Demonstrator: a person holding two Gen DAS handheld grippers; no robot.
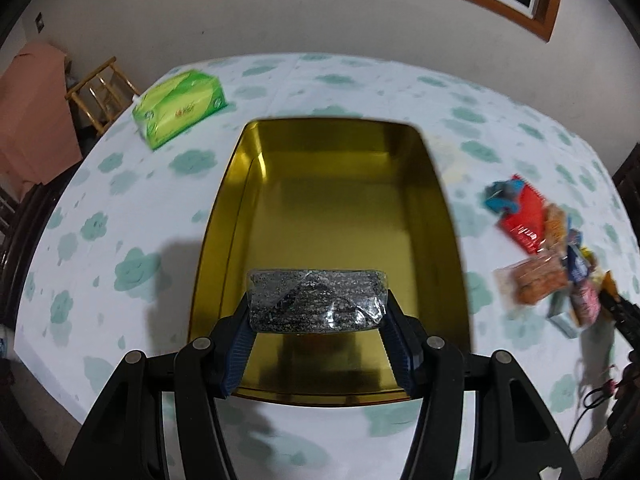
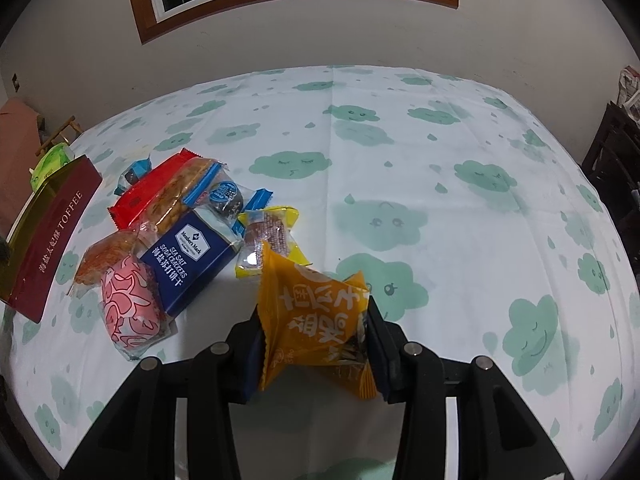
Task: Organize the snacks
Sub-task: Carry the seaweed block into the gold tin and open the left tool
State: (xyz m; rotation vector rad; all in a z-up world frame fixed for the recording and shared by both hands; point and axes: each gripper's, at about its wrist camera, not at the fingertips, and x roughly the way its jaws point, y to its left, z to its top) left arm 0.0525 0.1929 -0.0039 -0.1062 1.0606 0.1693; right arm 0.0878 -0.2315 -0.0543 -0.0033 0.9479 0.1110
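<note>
In the left wrist view my left gripper (image 1: 318, 304) is shut on a black speckled snack bar in clear wrap (image 1: 318, 300), held crosswise above the near end of an open gold tin (image 1: 224, 208) whose inside looks bare. In the right wrist view my right gripper (image 2: 314, 332) is shut on an orange snack packet (image 2: 316, 324), raised just above the tablecloth. Left of it lies a pile of snacks: a navy cracker pack (image 2: 188, 256), a pink patterned packet (image 2: 128, 314), a red packet (image 2: 148, 196), a yellow-edged packet (image 2: 272, 240). The same pile (image 1: 552, 256) appears blurred at the right in the left wrist view.
A cloud-print tablecloth (image 2: 440, 184) covers the table. A green tissue pack (image 1: 178, 106) lies at the far left. The tin's maroon outer wall (image 2: 52, 236) reads TOFFEE. A wooden chair (image 1: 100, 92) and a pink cloth (image 1: 32, 120) stand beyond the left edge; dark furniture (image 2: 612, 168) stands at right.
</note>
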